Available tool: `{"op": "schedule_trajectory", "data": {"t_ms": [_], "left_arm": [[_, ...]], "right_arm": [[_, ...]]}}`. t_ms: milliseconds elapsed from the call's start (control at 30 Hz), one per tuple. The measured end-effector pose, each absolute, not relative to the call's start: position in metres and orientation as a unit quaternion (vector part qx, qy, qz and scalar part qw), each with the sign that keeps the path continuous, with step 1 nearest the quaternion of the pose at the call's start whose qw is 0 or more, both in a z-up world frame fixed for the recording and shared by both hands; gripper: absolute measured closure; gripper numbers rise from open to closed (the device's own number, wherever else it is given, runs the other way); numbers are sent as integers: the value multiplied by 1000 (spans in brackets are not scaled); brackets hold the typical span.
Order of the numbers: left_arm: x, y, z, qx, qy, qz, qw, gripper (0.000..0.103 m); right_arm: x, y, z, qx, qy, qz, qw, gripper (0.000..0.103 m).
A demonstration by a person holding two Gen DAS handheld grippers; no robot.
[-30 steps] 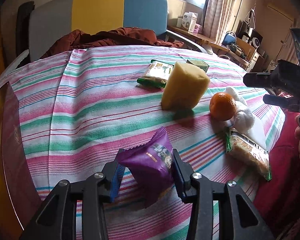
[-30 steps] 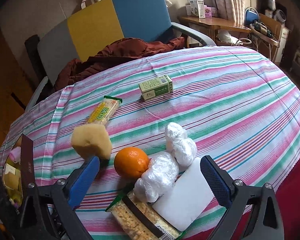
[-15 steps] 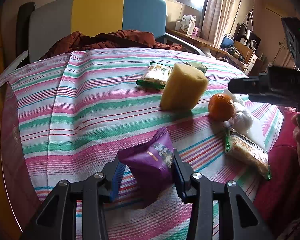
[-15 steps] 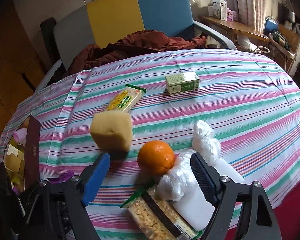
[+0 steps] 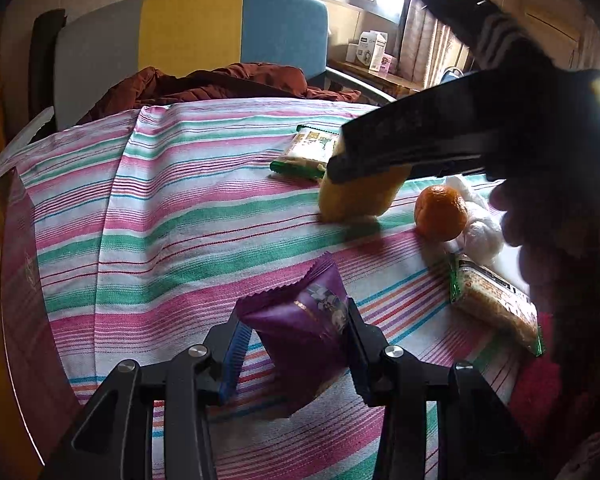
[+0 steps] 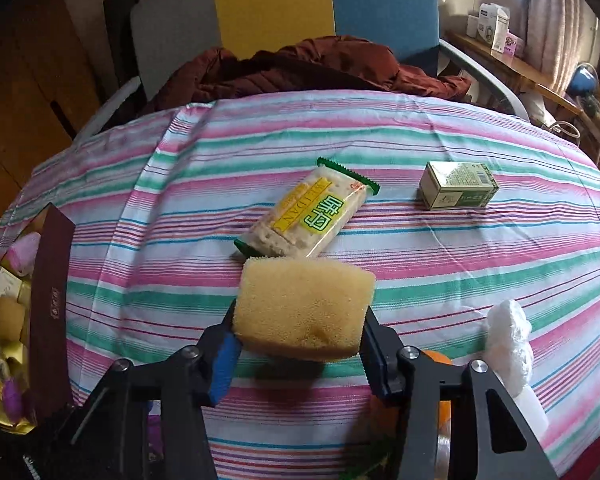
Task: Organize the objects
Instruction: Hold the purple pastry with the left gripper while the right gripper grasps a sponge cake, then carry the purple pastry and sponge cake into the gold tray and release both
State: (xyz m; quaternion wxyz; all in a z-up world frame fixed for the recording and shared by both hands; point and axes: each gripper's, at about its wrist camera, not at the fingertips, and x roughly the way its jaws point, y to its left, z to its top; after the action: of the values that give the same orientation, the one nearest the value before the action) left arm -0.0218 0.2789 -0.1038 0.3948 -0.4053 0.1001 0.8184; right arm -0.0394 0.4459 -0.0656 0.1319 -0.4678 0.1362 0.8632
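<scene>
Your left gripper (image 5: 296, 344) has its fingers closed on the purple snack packet (image 5: 300, 320), held just above the striped cloth of the desk (image 6: 460, 264). Your right gripper (image 6: 300, 350) now has its fingers pressed against both sides of the yellow sponge (image 6: 305, 306); whether the sponge is clear of the cloth or resting on it, the pictures do not settle.

Outward from there, the cracker pack (image 6: 308, 216) lies just behind the sponge, the small green carton (image 6: 458, 190) farther back, and the orange (image 5: 440, 212), the white crumpled plastic (image 6: 508, 336) and a second cracker pack (image 5: 496, 300) crowd the near right edge. At the far left an open box (image 6: 50, 308) already holds several items — I judge that the collecting place, so some sorting is done. Two things are in hand and not yet put away, and at least five remain on the desk; I'd call it about midway or less.

Against a second ago: your right gripper was wide open, hovering near the orange and the plastic — it has swung left and clamped onto the sponge, and its body now crosses the left camera's view. Your left gripper has kept the packet, barely shifted.
</scene>
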Motion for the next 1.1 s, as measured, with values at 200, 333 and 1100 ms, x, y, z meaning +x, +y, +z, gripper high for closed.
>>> {"op": "schedule_trajectory", "data": {"t_ms": [200, 333, 1100], "left_arm": [[-23, 277, -100, -412, 96, 816, 393, 64], [-22, 271, -94, -416, 96, 816, 389, 64], [-6, 184, -11, -352, 49, 870, 343, 64]], "right_arm": [[-6, 433, -31, -430, 129, 886, 115, 50], [14, 429, -27, -421, 135, 890, 114, 49], [37, 379, -12, -394, 152, 905, 55, 49]]}}
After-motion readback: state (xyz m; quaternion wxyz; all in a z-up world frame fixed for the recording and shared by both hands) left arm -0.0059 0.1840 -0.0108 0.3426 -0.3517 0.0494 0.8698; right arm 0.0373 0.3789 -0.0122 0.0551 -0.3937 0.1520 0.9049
